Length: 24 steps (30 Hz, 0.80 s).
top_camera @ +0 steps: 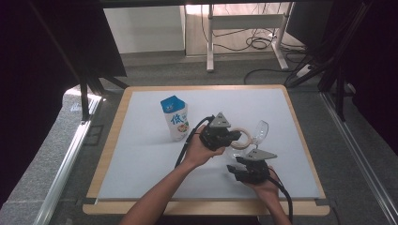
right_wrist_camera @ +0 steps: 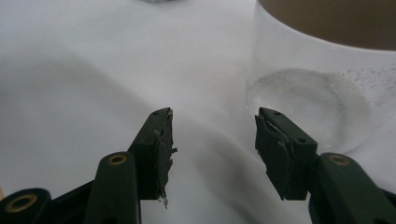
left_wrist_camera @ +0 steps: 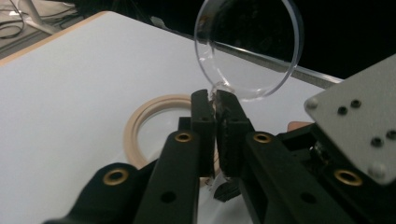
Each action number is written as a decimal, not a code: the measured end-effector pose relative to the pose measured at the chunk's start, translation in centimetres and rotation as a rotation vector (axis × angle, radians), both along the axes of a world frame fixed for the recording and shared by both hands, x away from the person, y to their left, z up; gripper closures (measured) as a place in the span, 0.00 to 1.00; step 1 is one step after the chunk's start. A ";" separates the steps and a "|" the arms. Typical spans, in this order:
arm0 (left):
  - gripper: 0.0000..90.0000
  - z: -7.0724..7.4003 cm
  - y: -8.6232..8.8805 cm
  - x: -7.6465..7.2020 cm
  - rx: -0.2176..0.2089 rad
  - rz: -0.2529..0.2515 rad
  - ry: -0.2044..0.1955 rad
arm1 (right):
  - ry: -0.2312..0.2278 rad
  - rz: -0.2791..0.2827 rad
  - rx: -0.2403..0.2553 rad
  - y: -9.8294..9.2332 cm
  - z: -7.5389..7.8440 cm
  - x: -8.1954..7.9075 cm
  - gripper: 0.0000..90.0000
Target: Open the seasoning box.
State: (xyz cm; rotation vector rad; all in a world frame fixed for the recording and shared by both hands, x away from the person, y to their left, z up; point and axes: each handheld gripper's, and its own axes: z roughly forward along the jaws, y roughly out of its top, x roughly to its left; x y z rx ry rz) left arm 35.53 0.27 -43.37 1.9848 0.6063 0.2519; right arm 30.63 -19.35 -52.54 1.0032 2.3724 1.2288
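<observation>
My left gripper [top_camera: 237, 137] is near the middle of the white mat. In its own view the left gripper [left_wrist_camera: 215, 100] is shut on the lower edge of a clear round lid [left_wrist_camera: 247, 51], which stands tilted in the air. That lid [top_camera: 260, 131] rises just right of a pale wooden ring [top_camera: 248, 136]. The ring [left_wrist_camera: 140, 121] lies flat on the mat under the jaws. My right gripper [top_camera: 233, 169] sits closer to the front edge, and the right gripper [right_wrist_camera: 214, 116] is open with nothing between its pads. A clear glass [right_wrist_camera: 317, 93] stands just ahead of it, to its right.
A blue-and-white drink carton [top_camera: 175, 119] stands upright left of the grippers. The white mat [top_camera: 141, 154] covers a wooden-edged table [top_camera: 112, 136]. Desk legs and cables lie on the floor beyond the far edge.
</observation>
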 end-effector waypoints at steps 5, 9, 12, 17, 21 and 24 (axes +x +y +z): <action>0.78 -0.8 2.2 -0.5 -0.009 0.047 -0.023 | 0.003 0.000 0.001 0.1 0.0 0.0 0.52; 0.63 -1.9 3.7 -0.6 -0.013 0.068 0.009 | 0.001 0.004 0.001 0.2 -0.1 0.1 0.51; 0.55 -2.8 4.7 -0.6 -0.008 0.059 0.041 | 0.001 0.002 0.003 0.2 -0.1 0.1 0.51; 0.44 -4.0 6.1 -1.0 0.019 0.083 0.056 | 0.003 0.000 0.003 0.1 0.0 0.1 0.51; 0.40 -4.4 7.5 -1.6 0.001 0.097 0.059 | 0.003 -0.001 0.003 0.1 -0.1 0.1 0.51; 0.38 -4.7 8.5 -2.0 0.000 0.106 0.065 | 0.004 0.000 0.001 0.1 -0.1 0.1 0.51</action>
